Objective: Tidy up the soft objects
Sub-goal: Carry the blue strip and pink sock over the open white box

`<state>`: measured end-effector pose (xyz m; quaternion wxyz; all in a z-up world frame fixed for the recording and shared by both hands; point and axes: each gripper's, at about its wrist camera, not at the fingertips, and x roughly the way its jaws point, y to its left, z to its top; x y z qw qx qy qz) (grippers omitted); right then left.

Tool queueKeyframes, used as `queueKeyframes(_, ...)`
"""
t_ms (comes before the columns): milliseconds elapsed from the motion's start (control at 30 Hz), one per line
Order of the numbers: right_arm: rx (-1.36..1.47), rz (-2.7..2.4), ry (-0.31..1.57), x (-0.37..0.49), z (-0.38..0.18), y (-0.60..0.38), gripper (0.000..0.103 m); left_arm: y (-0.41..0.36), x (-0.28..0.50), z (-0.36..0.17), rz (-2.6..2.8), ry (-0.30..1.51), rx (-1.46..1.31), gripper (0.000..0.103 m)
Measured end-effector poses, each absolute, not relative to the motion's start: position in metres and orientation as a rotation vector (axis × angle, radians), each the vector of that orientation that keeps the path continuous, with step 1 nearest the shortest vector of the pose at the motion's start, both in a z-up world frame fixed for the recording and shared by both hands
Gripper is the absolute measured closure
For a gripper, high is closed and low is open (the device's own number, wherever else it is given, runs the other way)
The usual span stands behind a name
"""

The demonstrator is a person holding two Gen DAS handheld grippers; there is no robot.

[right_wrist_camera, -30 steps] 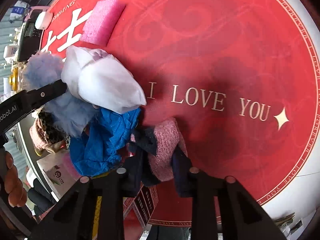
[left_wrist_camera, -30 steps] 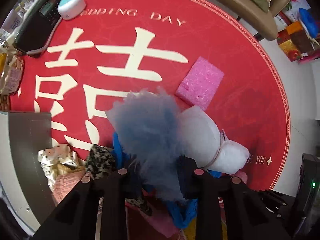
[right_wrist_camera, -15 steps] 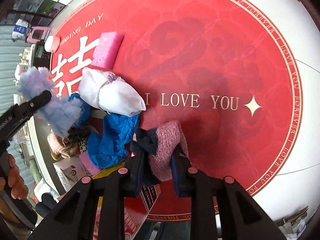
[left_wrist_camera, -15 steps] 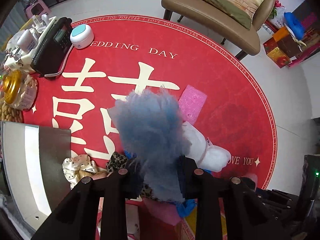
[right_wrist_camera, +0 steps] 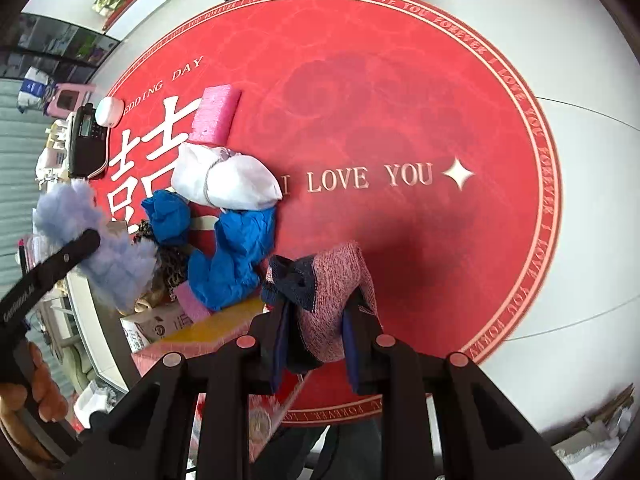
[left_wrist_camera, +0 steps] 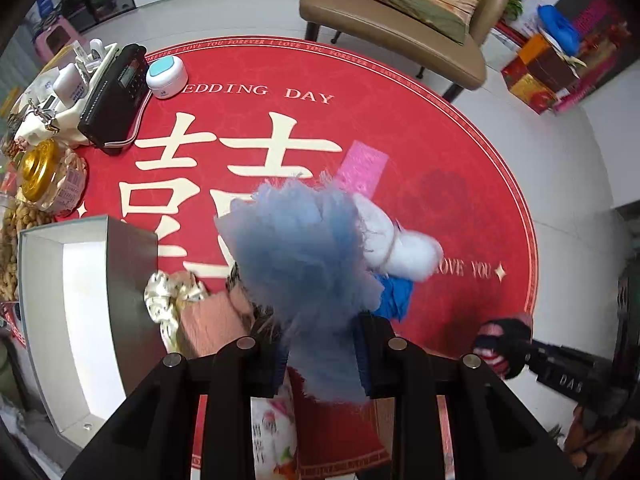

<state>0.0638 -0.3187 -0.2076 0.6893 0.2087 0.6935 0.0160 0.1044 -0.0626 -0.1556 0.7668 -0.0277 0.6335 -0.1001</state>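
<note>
Both tools grip — left tool (left_wrist_camera: 320,360) a fluffy blue piece (left_wrist_camera: 304,264), right tool (right_wrist_camera: 316,344) a pink-navy sock (right_wrist_camera: 332,292).

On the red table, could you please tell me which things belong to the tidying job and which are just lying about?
Job: fluffy blue piece in the left tool; pink sock in the right tool; white bundle; blue cloth; pink sponge; scrunchie; box.
Lying about: radio; jar; chair.
</note>
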Motion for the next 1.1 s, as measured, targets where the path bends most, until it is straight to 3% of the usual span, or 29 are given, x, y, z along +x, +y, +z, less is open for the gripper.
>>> queueKeyframes(567,0.498,-0.142,1.452,-0.012,-0.147,-0.317,0.077,-0.050,0.018,-0.125,-0.465,1.370,0.022,0.074)
queueKeyframes(1100,0.320,0.099,1.551,-0.081,-0.119,-0.263,0.077,-0.061,-0.082,-0.100,-0.433,1.407,0.046,0.074)
